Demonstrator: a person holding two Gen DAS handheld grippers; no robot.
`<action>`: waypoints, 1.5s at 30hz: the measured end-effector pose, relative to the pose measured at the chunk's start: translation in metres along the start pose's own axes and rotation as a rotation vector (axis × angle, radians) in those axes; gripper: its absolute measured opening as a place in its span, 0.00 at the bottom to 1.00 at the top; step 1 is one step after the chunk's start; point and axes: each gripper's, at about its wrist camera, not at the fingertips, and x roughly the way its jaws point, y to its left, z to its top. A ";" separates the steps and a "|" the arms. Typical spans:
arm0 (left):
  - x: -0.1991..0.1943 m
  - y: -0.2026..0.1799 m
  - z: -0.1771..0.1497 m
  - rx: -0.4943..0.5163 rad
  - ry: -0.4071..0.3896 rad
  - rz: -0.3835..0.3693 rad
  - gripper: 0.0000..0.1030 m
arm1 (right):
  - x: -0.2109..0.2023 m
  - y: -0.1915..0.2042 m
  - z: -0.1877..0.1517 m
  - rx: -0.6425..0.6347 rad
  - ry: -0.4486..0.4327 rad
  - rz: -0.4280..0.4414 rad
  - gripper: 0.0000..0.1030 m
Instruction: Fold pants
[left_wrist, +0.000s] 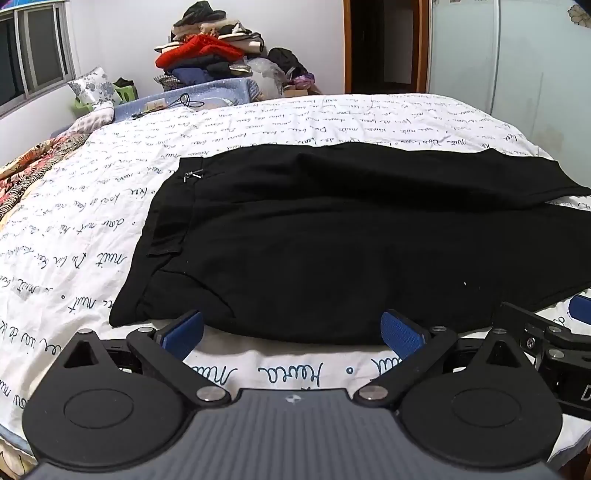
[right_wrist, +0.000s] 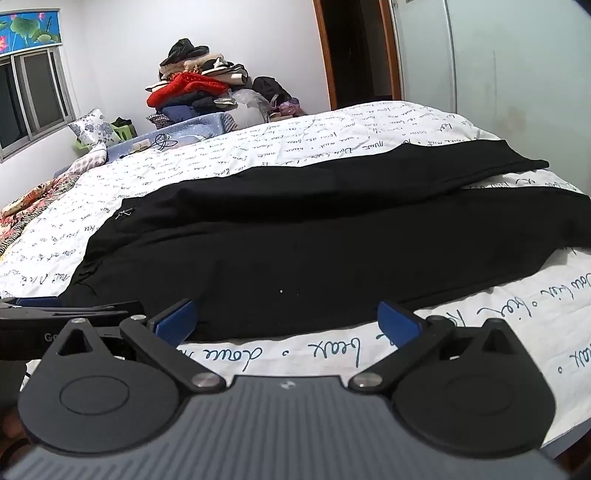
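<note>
Black pants (left_wrist: 332, 229) lie on script-printed bedsheet (left_wrist: 92, 229); left gripper (left_wrist: 291, 332) and right gripper (right_wrist: 286, 321) gape empty.

Both views sit low at the near edge of the bed (left_wrist: 295, 118), each looking forward and downward over its own wide-spread tool toward the clothes pile (left_wrist: 210, 48) by the far wall. The left view faces the pants' (left_wrist: 332, 240) waistband end; the right view sits beside it, toward the legs. Both share the pants, bed, pile and window (right_wrist: 33, 92).
</note>
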 end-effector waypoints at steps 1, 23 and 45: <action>0.000 0.000 0.000 -0.002 0.003 0.000 1.00 | 0.001 0.000 0.000 -0.002 0.002 0.001 1.00; 0.001 -0.005 0.000 0.021 0.009 0.021 1.00 | 0.001 0.006 0.000 -0.047 0.005 -0.003 1.00; 0.006 -0.004 -0.001 0.026 0.025 0.043 1.00 | 0.000 0.006 0.000 -0.066 0.000 0.007 1.00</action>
